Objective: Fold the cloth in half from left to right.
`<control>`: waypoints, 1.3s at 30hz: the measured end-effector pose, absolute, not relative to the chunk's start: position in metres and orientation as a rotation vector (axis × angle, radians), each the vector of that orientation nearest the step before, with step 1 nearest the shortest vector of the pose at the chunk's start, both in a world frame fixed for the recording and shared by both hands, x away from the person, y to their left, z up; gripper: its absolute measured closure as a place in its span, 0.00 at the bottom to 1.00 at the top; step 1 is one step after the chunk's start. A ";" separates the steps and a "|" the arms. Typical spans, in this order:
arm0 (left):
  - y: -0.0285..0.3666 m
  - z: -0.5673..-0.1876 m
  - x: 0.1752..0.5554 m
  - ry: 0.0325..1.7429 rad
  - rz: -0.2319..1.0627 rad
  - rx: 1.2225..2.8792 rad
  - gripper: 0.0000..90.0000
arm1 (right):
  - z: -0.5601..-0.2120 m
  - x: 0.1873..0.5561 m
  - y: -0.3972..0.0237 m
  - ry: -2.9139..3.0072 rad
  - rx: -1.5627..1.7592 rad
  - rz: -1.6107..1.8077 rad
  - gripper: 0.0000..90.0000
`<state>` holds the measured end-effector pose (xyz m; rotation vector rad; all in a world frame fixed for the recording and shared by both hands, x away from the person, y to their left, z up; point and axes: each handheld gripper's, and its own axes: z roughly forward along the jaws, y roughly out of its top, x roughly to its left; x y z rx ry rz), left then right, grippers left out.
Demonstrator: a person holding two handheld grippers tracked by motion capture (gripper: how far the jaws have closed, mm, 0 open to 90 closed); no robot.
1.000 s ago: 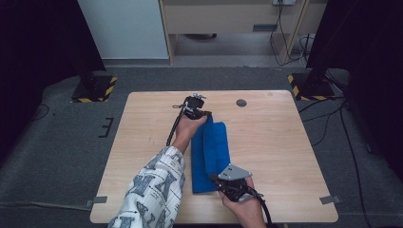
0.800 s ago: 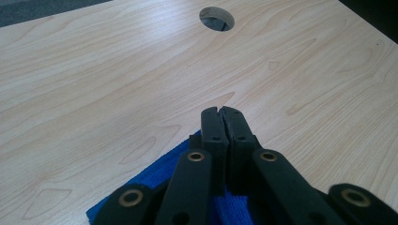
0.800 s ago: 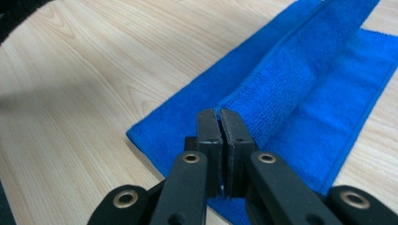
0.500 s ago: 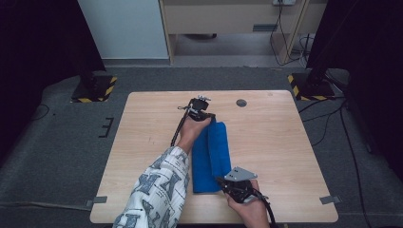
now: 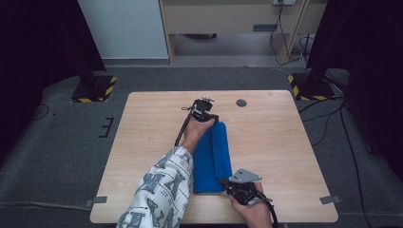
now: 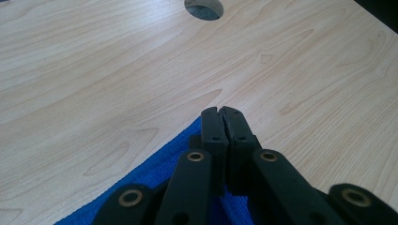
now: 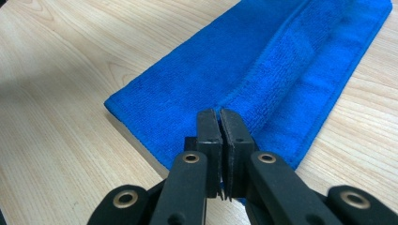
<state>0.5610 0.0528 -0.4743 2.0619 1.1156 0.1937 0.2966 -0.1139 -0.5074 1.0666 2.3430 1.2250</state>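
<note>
A blue towel, folded into a long strip, lies along the middle of the wooden table. At the towel's far end, my left gripper is shut. In the left gripper view its jaws meet over the towel's corner, and I see no cloth between them. My right gripper is at the towel's near end and is also shut. In the right gripper view its closed tips hover over the towel, by the edge of the upper layer, near the short end.
A round cable hole sits in the table beyond the left gripper, also seen as the hole in the left gripper view. A patterned sleeve crosses the table's near left. Bare wood lies on both sides of the towel.
My right gripper has shifted slightly to the right at the towel's near end. The left gripper and the towel have stayed about where they were.
</note>
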 end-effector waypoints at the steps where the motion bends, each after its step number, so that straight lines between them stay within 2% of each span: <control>1: 0.052 -0.474 0.561 1.115 0.192 2.061 0.98 | -0.507 0.297 -0.115 2.337 1.068 1.226 0.98; 6: 0.051 -0.476 0.562 1.117 0.173 2.060 0.93 | -0.508 0.298 -0.118 2.331 1.088 1.222 0.97; 16: 0.046 -0.473 0.557 1.092 0.180 2.047 0.79 | -0.514 0.299 -0.125 2.314 1.190 1.178 0.77; 19: 0.047 -0.468 0.555 1.074 0.190 2.046 0.77 | -0.514 0.299 -0.126 2.303 1.210 1.170 0.70; 23: 0.049 -0.460 0.550 1.038 0.219 2.058 0.72 | -0.512 0.299 -0.129 2.284 1.227 1.152 0.57; 30: 0.055 -0.450 0.540 0.968 0.233 2.086 0.61 | -0.509 0.304 -0.137 2.269 1.255 1.142 0.29; 39: 0.062 -0.444 0.520 0.928 0.264 2.100 0.37 | -0.500 0.328 -0.141 2.267 1.226 1.131 0.18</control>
